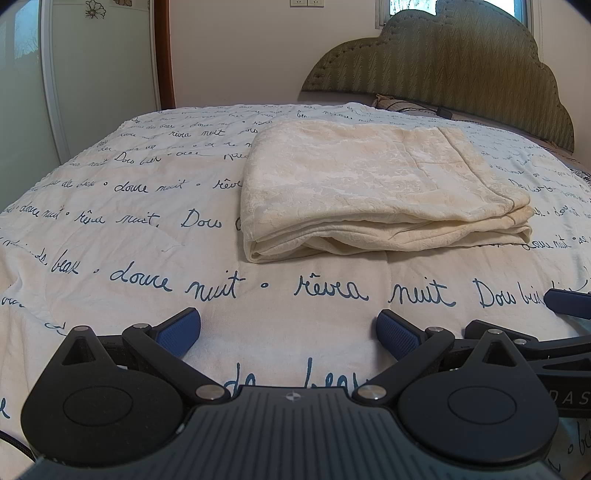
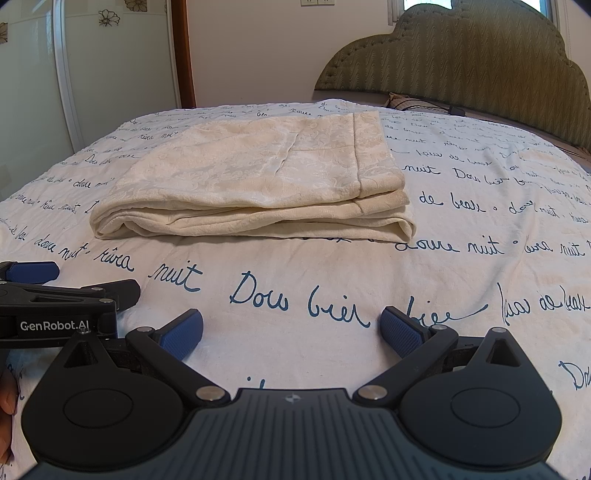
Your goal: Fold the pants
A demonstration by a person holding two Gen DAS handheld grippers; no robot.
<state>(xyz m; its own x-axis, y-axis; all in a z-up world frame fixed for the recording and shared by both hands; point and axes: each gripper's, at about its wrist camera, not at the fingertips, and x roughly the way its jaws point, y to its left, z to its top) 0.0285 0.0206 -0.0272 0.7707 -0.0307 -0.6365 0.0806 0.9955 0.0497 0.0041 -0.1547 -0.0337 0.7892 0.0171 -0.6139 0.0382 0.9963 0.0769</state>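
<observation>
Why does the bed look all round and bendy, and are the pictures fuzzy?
In the left wrist view the fisheye lens bulges the bedspread and darkens the corners; the folded pants look sharp. In the right wrist view it is the same curve, with soft daylight, only a faint shadow under the pants, and an overbright window at the top.

I see the pants as cream cloth, soft and matt, with a faint raised damask-like pattern. The bedspread under them looks like matt white cotton, slightly crinkled, printed with dark blue script. My left gripper is matt black plastic with shiny metal pins; its pads are blue, dimpled rubber. The headboard is olive fabric, quilted in chevrons.
</observation>
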